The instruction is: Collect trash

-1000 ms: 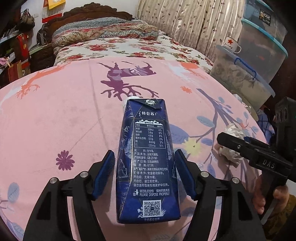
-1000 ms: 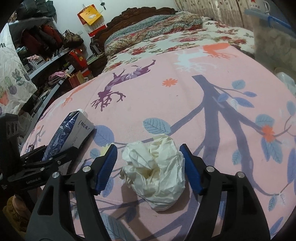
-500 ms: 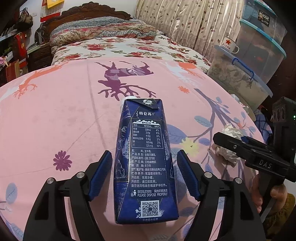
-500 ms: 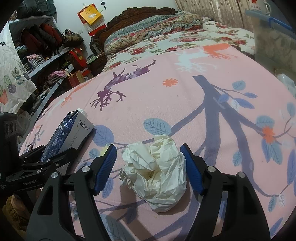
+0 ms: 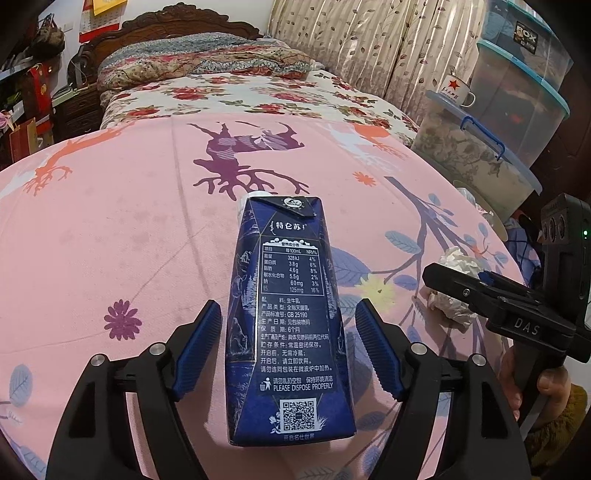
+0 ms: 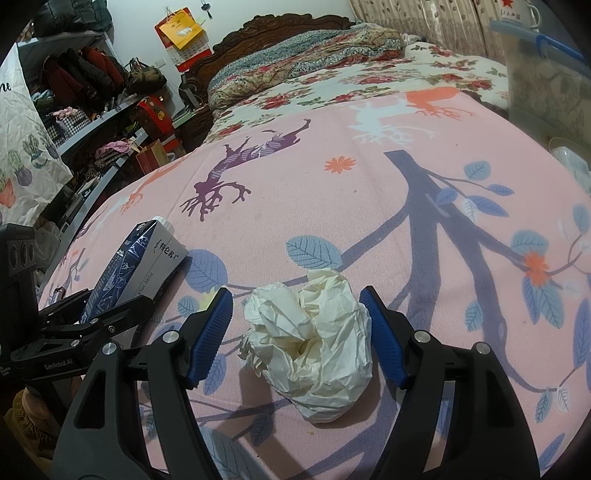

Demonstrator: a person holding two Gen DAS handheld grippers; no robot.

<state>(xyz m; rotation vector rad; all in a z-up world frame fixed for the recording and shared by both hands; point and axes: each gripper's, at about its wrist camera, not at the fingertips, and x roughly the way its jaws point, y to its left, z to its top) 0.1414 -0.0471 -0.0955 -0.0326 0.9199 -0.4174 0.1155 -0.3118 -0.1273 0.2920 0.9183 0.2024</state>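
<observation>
Left gripper [image 5: 288, 350]: jaws just widened, straddling milk carton [image 5: 288, 306] lying on pink sheet [image 5: 110, 240], no grip.
Right gripper [image 6: 297, 336]: wide around tissue wad [image 6: 314, 339], not pinching.
Progress: nothing collected yet; both pcs left.

Home bedroom, lived-in. Evidence: bed with carved dark-wood headboard [image 5: 147, 79], rose-print sheet [image 5: 255, 98] and patterned folded quilt [image 5: 207, 66] at its head. Pink printed cloth [image 5: 110, 229] with deer and tree motifs covers the near surface. Floral curtain [image 5: 373, 44] along the wall, stacked clear plastic storage boxes [image 5: 517, 96] beside it, enamel mug [image 5: 456, 92] on one lid. Right wrist view: wall calendar [image 6: 183, 31], open shelves [image 6: 85, 92] crammed with clothes and bags.
</observation>
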